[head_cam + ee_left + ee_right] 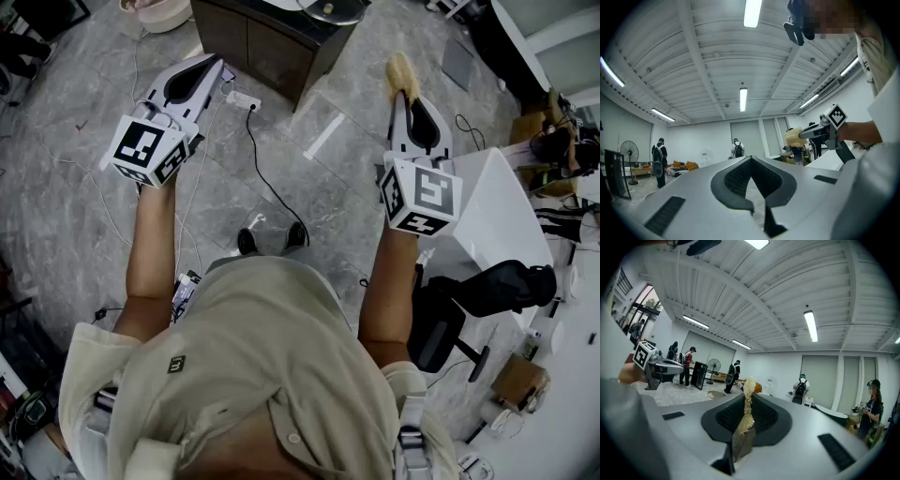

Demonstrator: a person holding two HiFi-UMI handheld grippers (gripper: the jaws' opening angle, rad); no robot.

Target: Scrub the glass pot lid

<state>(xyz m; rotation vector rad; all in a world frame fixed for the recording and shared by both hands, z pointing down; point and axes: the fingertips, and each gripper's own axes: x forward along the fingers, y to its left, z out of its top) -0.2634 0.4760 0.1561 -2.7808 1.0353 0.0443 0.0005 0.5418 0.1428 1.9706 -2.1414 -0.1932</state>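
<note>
I hold both grippers up in front of me, pointing out into the room. My right gripper is shut on a pale yellow fibrous scrubber, which sticks out past its tip. In the right gripper view the scrubber stands edge-on between the closed jaws. My left gripper is shut with nothing in it. A round shiny thing lies on the dark cabinet at the top edge; it may be the glass lid, but I cannot tell. The left gripper view also shows the right gripper with the scrubber.
A dark cabinet stands ahead on the grey marble floor. A white power strip with a black cable lies near it. A white table and a black chair are on my right. Several people stand farther off.
</note>
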